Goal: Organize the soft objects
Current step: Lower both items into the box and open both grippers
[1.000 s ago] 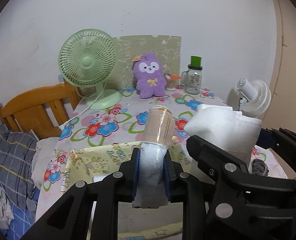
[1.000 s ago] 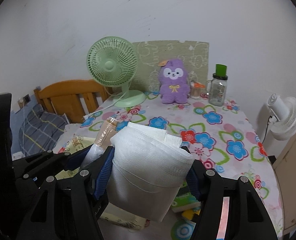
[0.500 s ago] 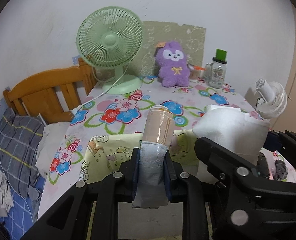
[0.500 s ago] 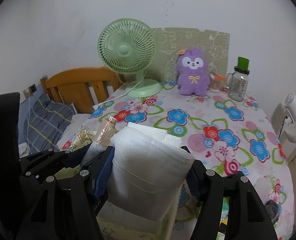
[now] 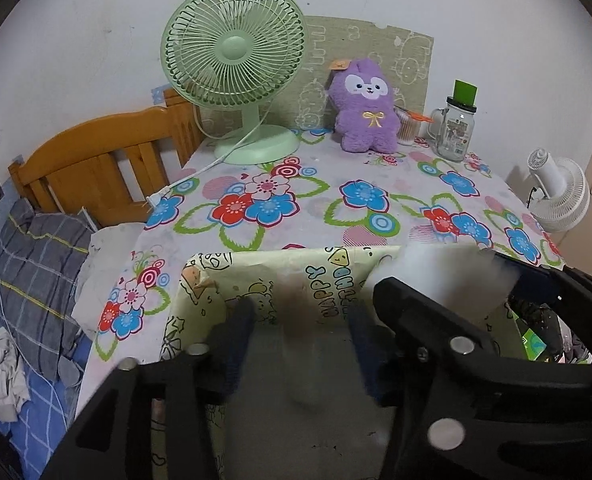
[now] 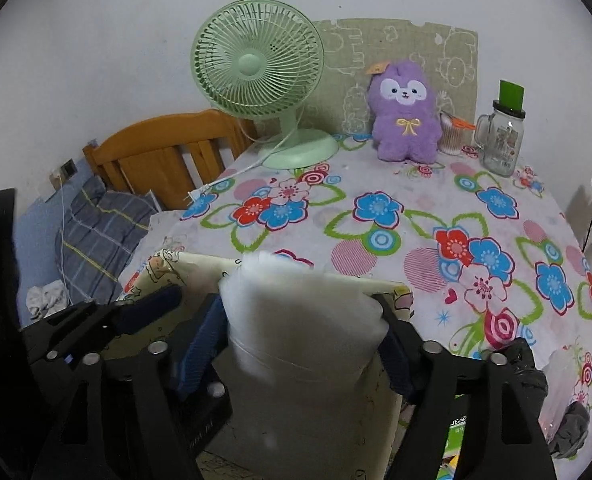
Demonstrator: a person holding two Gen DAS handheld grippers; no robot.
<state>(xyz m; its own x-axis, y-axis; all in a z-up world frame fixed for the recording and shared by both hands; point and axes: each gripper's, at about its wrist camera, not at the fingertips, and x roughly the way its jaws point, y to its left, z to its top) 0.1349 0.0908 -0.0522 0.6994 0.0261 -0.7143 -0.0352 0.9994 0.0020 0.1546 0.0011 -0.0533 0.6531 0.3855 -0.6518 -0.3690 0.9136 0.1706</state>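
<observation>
The left hand-held gripper has its two blue-padded fingers spread wide apart; a blurred shape lies between them. The right hand-held gripper is closed, its pads pressing from both sides on a white soft bundle. Both grippers stand side by side, pointing forward.

Both wrist cams sit low at bench near edge, facing wall; right cam slightly rightward. Shared: green fan, purple plush, jar.
</observation>
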